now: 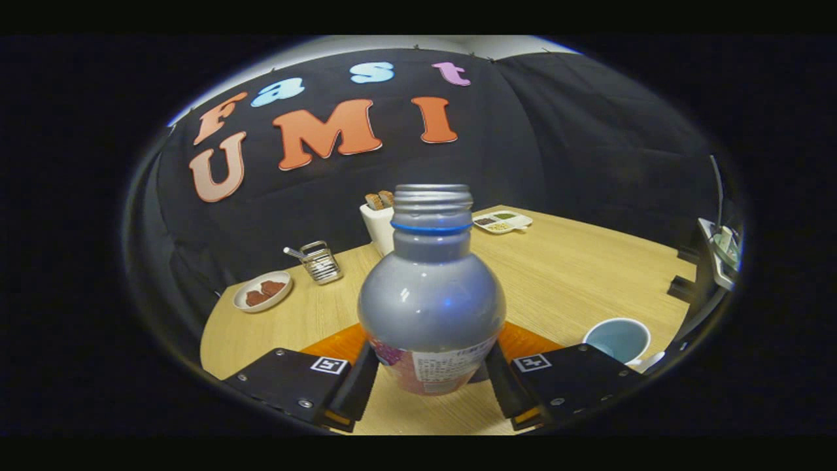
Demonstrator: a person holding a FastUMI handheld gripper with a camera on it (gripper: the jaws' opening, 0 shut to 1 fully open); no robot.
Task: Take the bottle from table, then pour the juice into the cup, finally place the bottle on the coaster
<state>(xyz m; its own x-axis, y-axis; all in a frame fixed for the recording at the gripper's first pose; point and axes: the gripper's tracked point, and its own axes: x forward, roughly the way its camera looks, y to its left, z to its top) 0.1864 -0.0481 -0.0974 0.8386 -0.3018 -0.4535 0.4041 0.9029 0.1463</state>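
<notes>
Gripping bottle [431,294] upright between both fingers, cap off, so juice stays in

Gripper [431,392] closed on bottle low at the label, level and pointing at 12 across table [575,268]; orange coaster [337,341] just behind bottle base, whether touching unclear; cup [616,340] at 3, near right finger, mouth up for the pour, looks not yet started

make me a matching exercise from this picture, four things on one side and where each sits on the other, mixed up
Things:
1. bottle
2. cup
3. small plate
4. orange coaster

Places:
A. beyond the bottle, at the table's far left
B. between the fingers of the gripper
C. on the table under and behind the bottle
D. ahead of the right finger, right of the bottle

Pairs: 1-B, 2-D, 3-A, 4-C
</notes>
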